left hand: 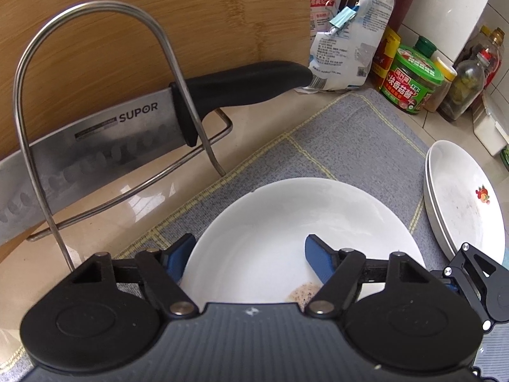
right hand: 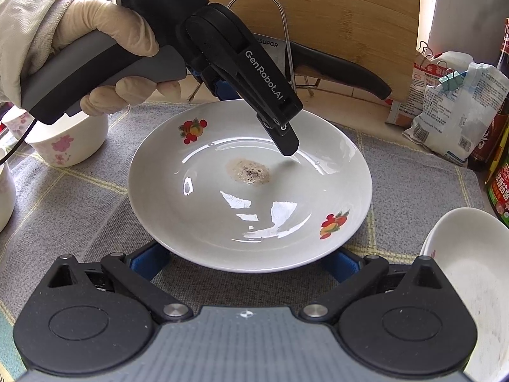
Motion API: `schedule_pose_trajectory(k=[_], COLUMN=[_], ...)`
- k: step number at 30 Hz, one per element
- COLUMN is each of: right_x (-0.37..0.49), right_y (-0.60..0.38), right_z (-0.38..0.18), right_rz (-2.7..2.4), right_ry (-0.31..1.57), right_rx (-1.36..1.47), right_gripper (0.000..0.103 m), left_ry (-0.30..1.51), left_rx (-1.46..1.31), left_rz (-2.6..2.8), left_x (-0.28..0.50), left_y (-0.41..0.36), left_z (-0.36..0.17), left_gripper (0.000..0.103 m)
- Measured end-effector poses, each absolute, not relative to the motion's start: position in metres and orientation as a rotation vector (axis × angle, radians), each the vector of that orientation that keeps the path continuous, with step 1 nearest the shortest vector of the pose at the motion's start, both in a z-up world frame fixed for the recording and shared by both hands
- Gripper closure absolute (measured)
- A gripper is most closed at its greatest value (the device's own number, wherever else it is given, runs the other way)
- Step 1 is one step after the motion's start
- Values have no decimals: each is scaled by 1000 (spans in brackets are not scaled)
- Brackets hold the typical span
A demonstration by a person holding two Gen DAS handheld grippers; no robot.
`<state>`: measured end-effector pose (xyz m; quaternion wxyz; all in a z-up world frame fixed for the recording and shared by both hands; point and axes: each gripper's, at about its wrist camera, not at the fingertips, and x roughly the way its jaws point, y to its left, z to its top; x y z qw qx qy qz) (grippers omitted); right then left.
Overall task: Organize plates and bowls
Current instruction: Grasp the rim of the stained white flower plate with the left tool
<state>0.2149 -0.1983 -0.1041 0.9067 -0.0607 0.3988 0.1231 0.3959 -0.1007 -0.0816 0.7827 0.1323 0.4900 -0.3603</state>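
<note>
Tabletop (left hand: 133,203): my glossy beige surface, carrying a grey checked mat (right hand: 79,197) and a wire knife rack (left hand: 95,95).
Mat: a fruit-print plate (right hand: 251,191), floral cup (right hand: 73,143), stacked plates (left hand: 461,197).
Back edge: bags (left hand: 350,38), jars (left hand: 413,79).

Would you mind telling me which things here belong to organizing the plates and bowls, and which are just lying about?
For the job: fruit-patterned plate; stacked plates; flowered bowl; white bowl.

Lying about: knife; wire rack; cutting board; green-lidded jar; clipped bags.
</note>
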Motion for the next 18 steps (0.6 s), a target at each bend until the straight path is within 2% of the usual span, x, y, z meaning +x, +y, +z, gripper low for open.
schedule_pose_trajectory(k=[18], right_x=[218], right_y=[-200], right_z=[-106], right_rz=[253], right_ry=[812], right_rx=[-128], right_gripper=[0], left_ry=[1138], left_rx=[432], left_rz=[-918], left_x=[406], left_y=[-107], left_z=[-80], left_gripper=[31])
